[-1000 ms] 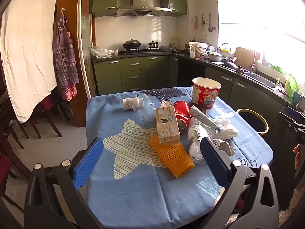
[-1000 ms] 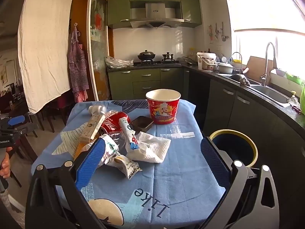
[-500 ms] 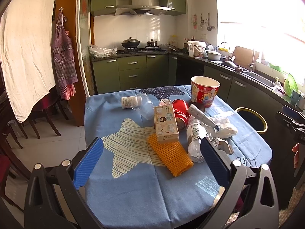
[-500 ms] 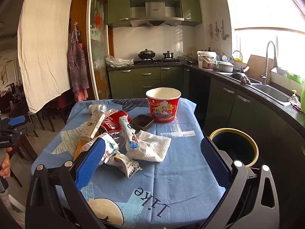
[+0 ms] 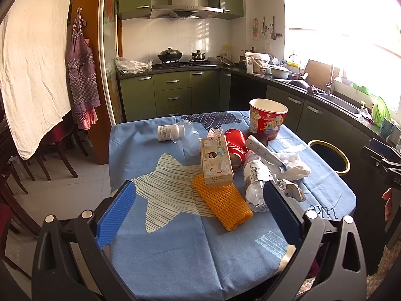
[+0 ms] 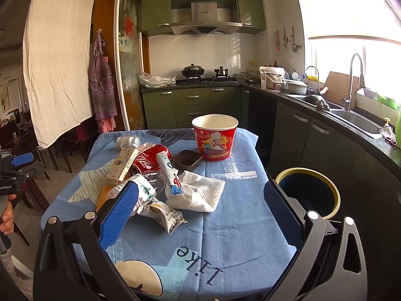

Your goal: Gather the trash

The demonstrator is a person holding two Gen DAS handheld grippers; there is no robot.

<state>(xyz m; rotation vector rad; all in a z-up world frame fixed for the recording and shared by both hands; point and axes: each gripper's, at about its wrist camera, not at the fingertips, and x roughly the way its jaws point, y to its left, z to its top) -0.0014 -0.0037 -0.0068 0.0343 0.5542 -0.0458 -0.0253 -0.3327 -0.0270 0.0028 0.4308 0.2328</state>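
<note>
Table trash overlaps — bottle half hidden.

Bin interior dark, perhaps empty.

Background, kitchen: green cabinets under a dark countertop. Wok and small pot sit on the stove, range hood above. White bucket near the sink, faucet upright. Checked apron and white sheet hang at left.
</note>
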